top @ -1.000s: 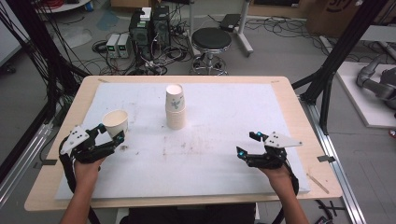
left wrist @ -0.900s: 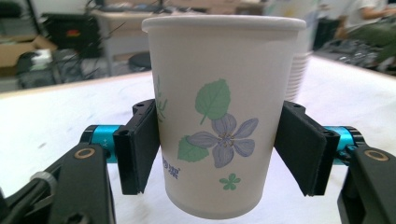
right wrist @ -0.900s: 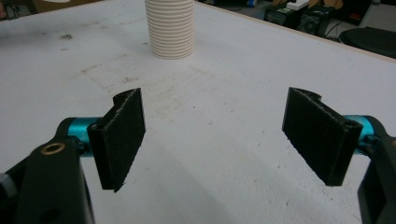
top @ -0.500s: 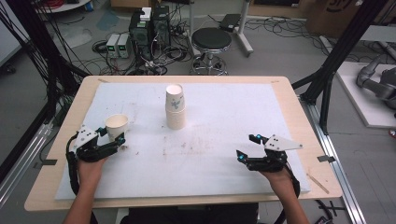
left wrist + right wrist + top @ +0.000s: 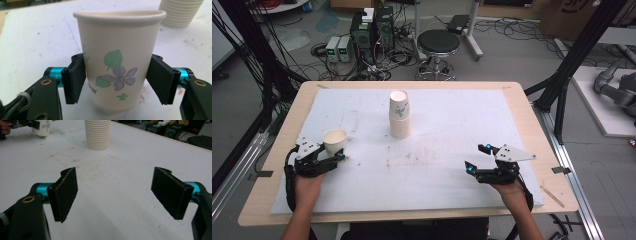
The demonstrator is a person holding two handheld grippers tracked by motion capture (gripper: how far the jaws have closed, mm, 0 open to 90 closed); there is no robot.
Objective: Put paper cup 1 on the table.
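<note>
cup point(image 5: 117, 62) stood upright at the pad's left, gripped by the left gripper point(image 5: 331, 159), seemingly to be set apart from the stack point(image 5: 399, 115) | stack left mid-pad, well apart | right gripper point(image 5: 476, 159) held wide and empty, apparently kept in reserve | white pad point(image 5: 452, 165) stained, on a wooden table point(image 5: 517, 97); stool point(image 5: 438, 45) and cabling seen behind
</note>
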